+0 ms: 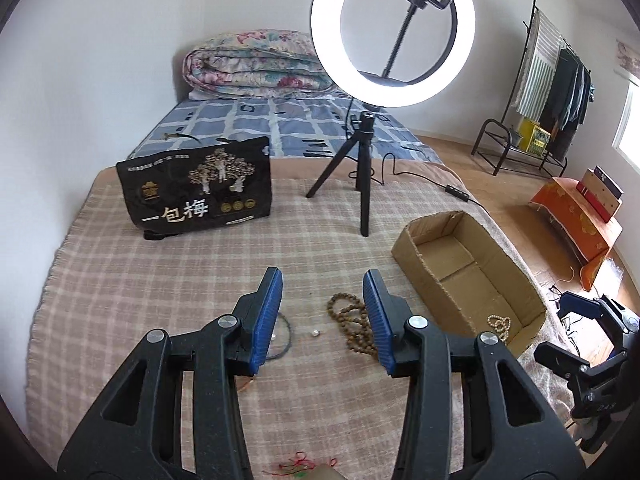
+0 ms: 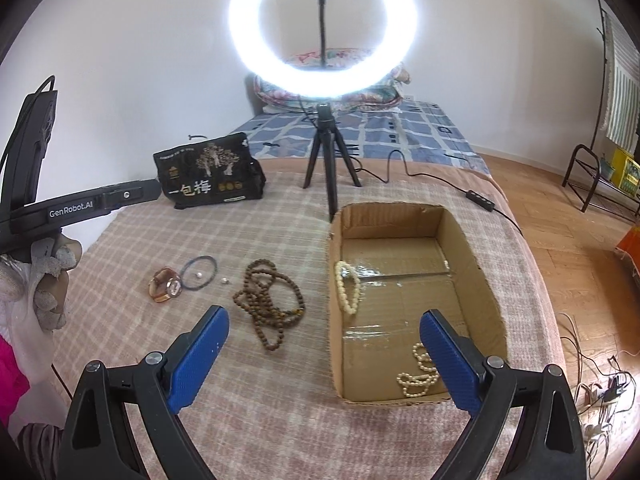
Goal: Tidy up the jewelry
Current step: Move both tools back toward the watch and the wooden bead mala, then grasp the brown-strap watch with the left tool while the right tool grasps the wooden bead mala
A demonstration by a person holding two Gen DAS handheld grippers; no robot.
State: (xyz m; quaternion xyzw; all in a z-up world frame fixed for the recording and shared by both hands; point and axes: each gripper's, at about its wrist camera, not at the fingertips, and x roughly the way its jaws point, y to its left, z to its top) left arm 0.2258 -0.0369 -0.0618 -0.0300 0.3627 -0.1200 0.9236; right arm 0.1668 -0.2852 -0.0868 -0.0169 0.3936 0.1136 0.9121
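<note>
The left gripper [image 1: 322,312] hangs above the checked blanket [image 1: 160,280] with its blue pads spread apart and nothing between them; just beyond its tips lies the brown bead necklace [image 1: 352,322], partly hidden behind the right-hand pad, with a tiny pale bead [image 1: 315,333] and a dark cord loop [image 1: 286,336] beside the left-hand pad. The right gripper [image 2: 324,350] is likewise spread wide and empty, its right-hand pad over the near end of the cardboard box [image 2: 472,264]. Inside that box, a cream bead bracelet [image 2: 347,286] rests against the wall nearer the left-hand pad, and a pearl strand [image 2: 418,378] lies just beside the right-hand pad. Outside the box, ahead of the left-hand pad, the brown necklace [image 2: 268,304] sits in a loose heap, then a blue cord loop [image 2: 200,272] and an amber bangle [image 2: 166,288] farther left. Beyond stand a ring light [image 2: 322,32] and a black printed bag [image 2: 208,176].
</note>
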